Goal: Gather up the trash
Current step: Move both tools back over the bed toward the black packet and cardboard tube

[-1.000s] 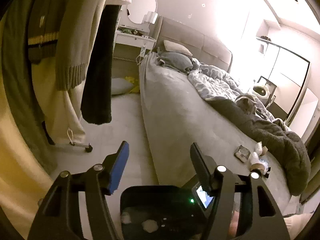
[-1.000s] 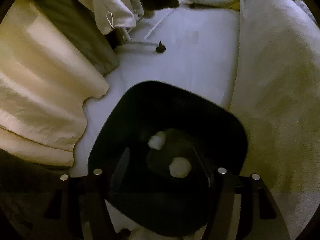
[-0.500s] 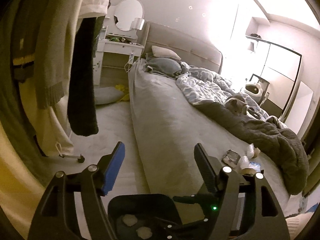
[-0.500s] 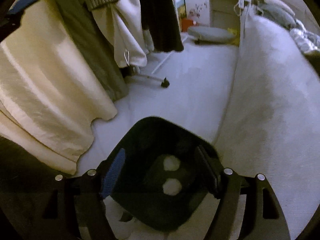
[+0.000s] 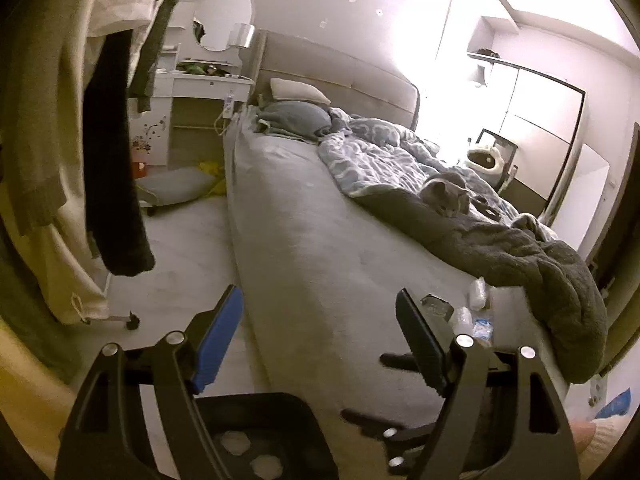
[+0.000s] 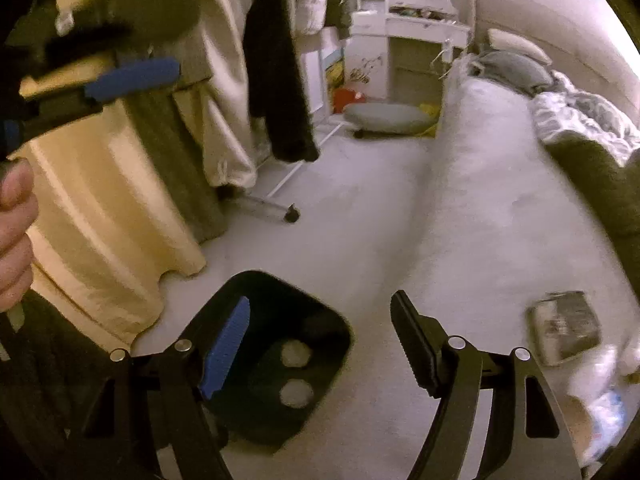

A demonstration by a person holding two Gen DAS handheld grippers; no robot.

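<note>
Where floor meets bed (image 6: 460,208), black trash bin (image 6: 320,308) stands open, two white crumpled wads (image 6: 295,374) inside. Left gripper (image 5: 320,320) jaws apart, empty. Right gripper (image 6: 320,324) jaws apart, empty. Wrappers (image 5: 472,312) on bed corner.

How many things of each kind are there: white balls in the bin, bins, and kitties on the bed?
White paper wads in the bin: 2
Black bin: 1
Grey cat on the bed: 1
Total: 4
</note>
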